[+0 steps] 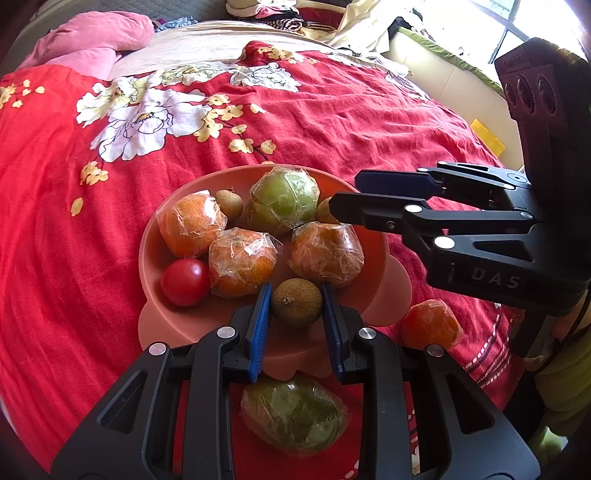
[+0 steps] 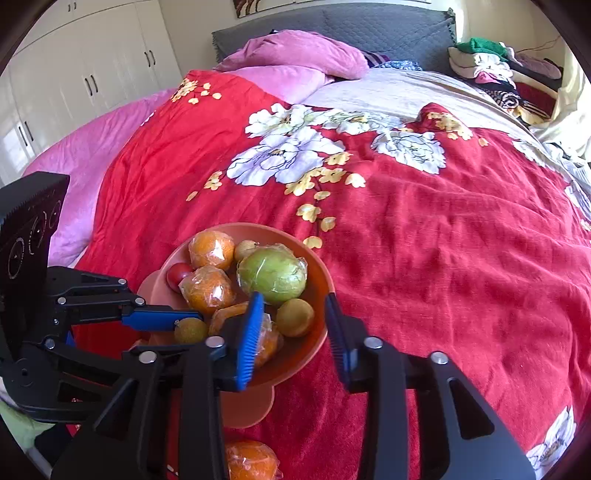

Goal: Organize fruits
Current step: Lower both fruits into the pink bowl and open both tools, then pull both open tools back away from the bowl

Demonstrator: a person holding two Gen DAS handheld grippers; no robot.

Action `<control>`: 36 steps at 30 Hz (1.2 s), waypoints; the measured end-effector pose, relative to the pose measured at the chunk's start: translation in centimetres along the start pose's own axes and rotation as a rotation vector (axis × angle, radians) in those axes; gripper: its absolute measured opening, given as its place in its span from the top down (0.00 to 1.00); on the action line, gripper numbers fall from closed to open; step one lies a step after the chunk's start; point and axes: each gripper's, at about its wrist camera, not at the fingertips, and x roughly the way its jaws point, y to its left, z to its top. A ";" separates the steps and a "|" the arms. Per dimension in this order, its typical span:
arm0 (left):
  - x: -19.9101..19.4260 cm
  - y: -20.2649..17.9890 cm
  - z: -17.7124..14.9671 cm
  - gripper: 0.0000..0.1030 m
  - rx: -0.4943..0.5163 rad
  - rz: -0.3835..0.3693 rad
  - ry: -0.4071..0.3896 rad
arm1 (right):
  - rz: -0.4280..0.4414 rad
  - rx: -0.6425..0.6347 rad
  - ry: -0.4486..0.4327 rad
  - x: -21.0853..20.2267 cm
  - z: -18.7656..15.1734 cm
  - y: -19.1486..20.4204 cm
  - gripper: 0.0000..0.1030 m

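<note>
Currently left tongs [image 1: 296,295] clenched on small brown fruit [image 1: 296,302] above near rim of orange bowl [image 1: 147,254] on bed [image 1: 332,122]. Right tongs [image 2: 293,319] released, nothing between pads (another brown fruit [image 2: 294,317] lies in bowl below). Wrapped oranges, green fruit [image 1: 282,199], red fruit [image 1: 184,281] in bowl; wrapped green fruit [image 1: 293,419] and orange [image 1: 430,324] on bed beside it.

Sunlit bedroom: red floral bedspread [image 2: 424,258], white wardrobes [image 2: 85,70], perhaps a window [image 1: 517,29]

bowl [image 1: 384,295]: salmon, on red bedspread | wrapped oranges [image 1: 242,262], green fruit [image 1: 282,199] inside
</note>
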 end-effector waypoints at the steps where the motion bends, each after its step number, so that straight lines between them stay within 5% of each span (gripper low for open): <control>1: 0.0 0.0 0.0 0.81 -0.001 0.000 0.000 | 0.003 0.003 -0.002 -0.1 0.0 0.0 0.65; 14: -0.3 -0.2 0.0 0.80 -0.004 -0.005 -0.010 | -0.010 0.042 -0.035 -2.2 -0.5 -0.6 0.46; 36: -2.4 -0.8 -0.2 0.52 -0.004 0.007 -0.052 | -0.024 0.041 -0.100 -6.1 -0.6 0.3 0.28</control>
